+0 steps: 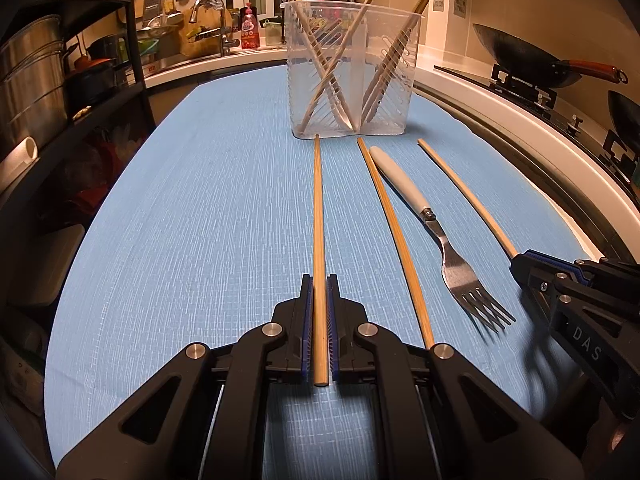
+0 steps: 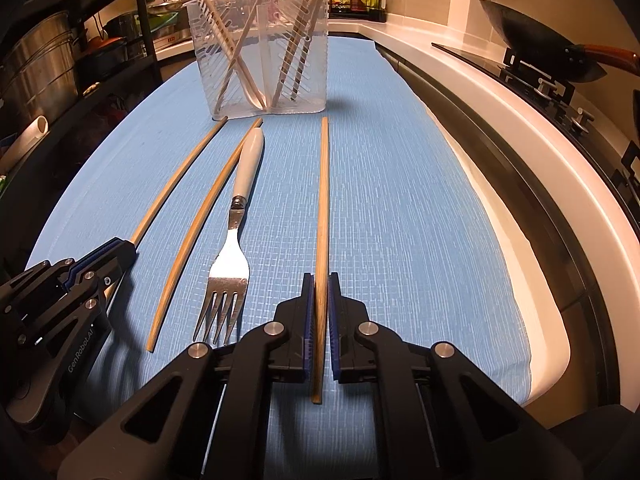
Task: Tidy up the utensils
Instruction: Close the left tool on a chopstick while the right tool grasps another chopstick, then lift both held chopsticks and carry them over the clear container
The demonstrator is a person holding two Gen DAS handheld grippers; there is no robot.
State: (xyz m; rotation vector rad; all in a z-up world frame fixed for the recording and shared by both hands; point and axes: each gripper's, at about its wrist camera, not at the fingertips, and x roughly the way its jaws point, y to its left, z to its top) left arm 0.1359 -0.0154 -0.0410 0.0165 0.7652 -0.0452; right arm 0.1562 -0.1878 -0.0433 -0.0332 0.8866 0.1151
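A clear plastic utensil holder (image 1: 352, 68) stands on the blue cloth and holds several wooden chopsticks. My left gripper (image 1: 319, 284) is shut on a wooden chopstick (image 1: 318, 208) that points at the holder. My right gripper (image 2: 320, 282) is shut on another chopstick (image 2: 324, 184). Between them lie a loose chopstick (image 1: 394, 240) and a fork with a white handle (image 1: 436, 236). In the right wrist view the holder (image 2: 260, 44), the fork (image 2: 236, 232), the loose chopstick (image 2: 196, 236) and the left gripper (image 2: 120, 250) show. The right gripper (image 1: 520, 264) shows at the right of the left wrist view.
A black shelf rack with metal pots (image 1: 36, 76) stands at the left. A white counter with a stove and a wok (image 1: 528, 56) runs along the right. A sink with bottles (image 1: 224, 36) is at the back.
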